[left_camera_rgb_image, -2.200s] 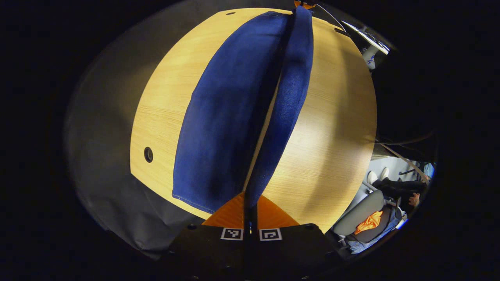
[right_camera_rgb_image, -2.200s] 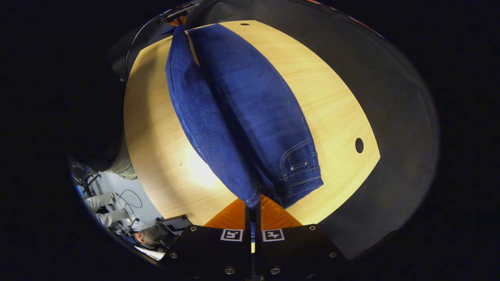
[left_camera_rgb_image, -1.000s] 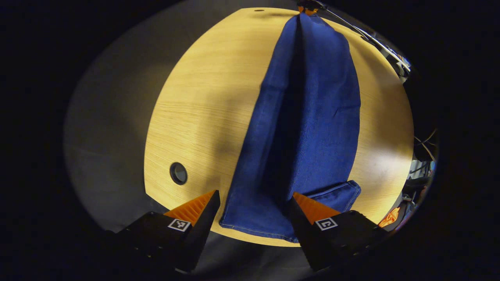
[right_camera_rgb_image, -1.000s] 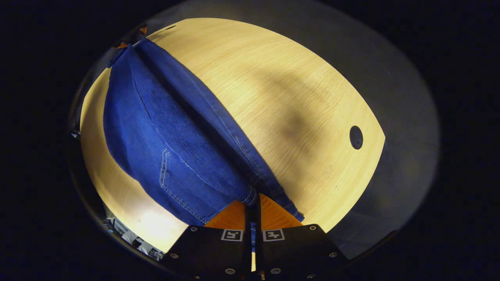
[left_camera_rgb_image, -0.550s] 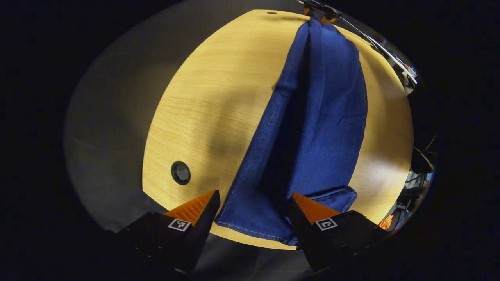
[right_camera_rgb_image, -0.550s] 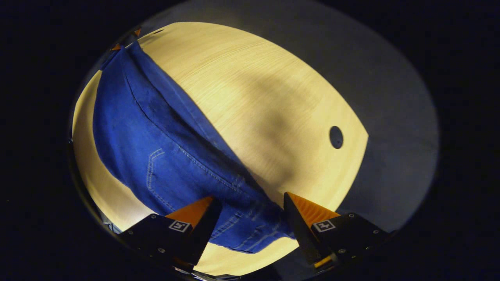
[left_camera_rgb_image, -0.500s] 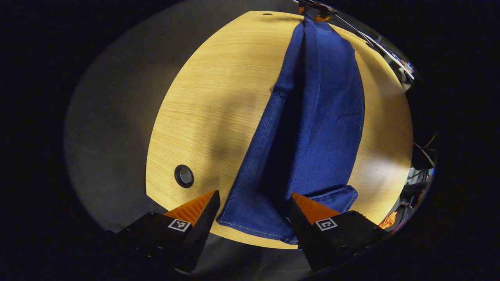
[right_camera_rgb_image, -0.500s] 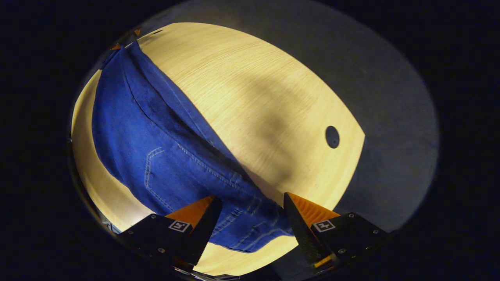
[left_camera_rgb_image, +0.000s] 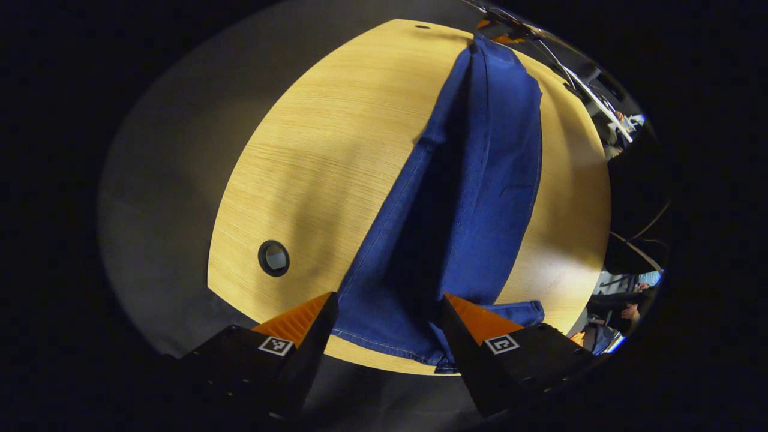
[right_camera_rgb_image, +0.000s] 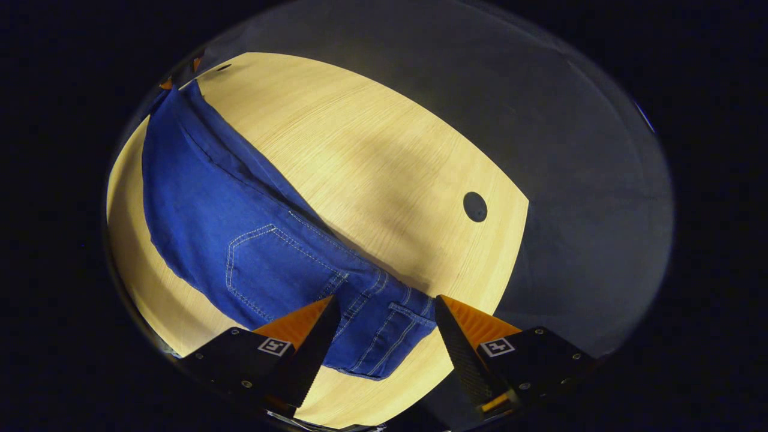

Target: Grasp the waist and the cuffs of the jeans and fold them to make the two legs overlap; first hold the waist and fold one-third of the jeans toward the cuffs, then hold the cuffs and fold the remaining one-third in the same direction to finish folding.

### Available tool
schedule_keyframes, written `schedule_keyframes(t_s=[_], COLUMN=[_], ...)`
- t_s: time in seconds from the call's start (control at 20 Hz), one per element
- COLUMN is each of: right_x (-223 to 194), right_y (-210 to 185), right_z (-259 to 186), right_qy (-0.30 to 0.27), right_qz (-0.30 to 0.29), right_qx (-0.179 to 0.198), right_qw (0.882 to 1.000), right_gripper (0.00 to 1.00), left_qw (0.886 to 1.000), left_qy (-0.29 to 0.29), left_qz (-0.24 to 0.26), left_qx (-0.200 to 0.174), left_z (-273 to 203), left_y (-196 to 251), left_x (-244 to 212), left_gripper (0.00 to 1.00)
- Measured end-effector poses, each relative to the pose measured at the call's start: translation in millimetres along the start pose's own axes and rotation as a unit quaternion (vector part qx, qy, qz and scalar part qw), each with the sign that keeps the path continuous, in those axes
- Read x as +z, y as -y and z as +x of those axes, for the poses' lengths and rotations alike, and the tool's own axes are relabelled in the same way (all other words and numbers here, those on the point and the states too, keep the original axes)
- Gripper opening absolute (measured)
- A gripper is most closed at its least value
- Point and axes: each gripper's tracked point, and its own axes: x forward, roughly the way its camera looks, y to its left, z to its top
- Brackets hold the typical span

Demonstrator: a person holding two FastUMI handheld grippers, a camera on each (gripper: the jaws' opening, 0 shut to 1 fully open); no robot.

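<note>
The blue jeans [left_camera_rgb_image: 474,198] lie lengthwise on the round wooden table [left_camera_rgb_image: 318,150], folded so that one leg rests on the other. In the left gripper view the cuffs [left_camera_rgb_image: 390,339] reach the near table edge, between the fingers of my open left gripper [left_camera_rgb_image: 390,312], which holds nothing. The second cuff [left_camera_rgb_image: 522,312] sticks out to the right. In the right gripper view the waist [right_camera_rgb_image: 384,336], with its belt loops and back pocket [right_camera_rgb_image: 270,264], lies just ahead of my open right gripper [right_camera_rgb_image: 387,312]. The jeans [right_camera_rgb_image: 210,198] run away to the upper left, where the left gripper [right_camera_rgb_image: 180,73] shows small.
A round cable hole [left_camera_rgb_image: 273,258] [right_camera_rgb_image: 474,206] sits in the tabletop beside the jeans. Grey-black cloth surrounds the table [right_camera_rgb_image: 372,150]. At the right edge of the left gripper view are a person's hand [left_camera_rgb_image: 630,312] and cables.
Both grippers were shut on the jeans and have opened, the left first, then the right. The lifted leg has dropped flat onto the other. Both grippers have drawn back slightly.
</note>
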Motion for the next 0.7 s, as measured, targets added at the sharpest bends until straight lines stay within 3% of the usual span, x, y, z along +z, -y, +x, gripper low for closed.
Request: schedule_keyframes(t_s=[0.1, 0.25, 0.4, 0.45, 0.55, 0.7], right_x=[-3.0, -3.3, 6.1, 11.4, 16.3, 17.0], right_y=[-2.0, -2.3, -6.7, -9.1, -12.6, -7.9], right_z=[-5.0, -15.6, -28.8, -38.7, -48.1, -48.1], right_qy=[0.011, 0.042, 0.098, 0.119, 0.169, 0.23], right_qz=[0.032, 0.088, 0.166, 0.192, 0.254, 0.299], right_qx=[0.004, 0.004, 0.014, 0.022, 0.036, 0.037], right_qw=[0.999, 0.995, 0.981, 0.974, 0.952, 0.925], right_gripper=[0.99, 0.99, 0.99, 0.99, 0.99, 0.99], left_qw=[1.0, 0.991, 0.967, 0.953, 0.914, 0.837], left_qy=[0.009, 0.02, 0.135, 0.181, 0.271, 0.377], left_qz=[-0.019, -0.05, -0.113, -0.142, -0.195, -0.259], left_qx=[0.02, 0.12, 0.187, 0.196, 0.229, 0.3], left_z=[-1.1, -13.7, -29.5, -43.3, -66.0, -115.2], left_y=[-8.5, -34.2, -20.5, -14.4, 7.7, 42.0], left_x=[-3.1, -11.6, 31.5, 44.6, 83.6, 122.8], left_gripper=[0.99, 0.99, 0.99, 0.99, 0.99, 0.99])
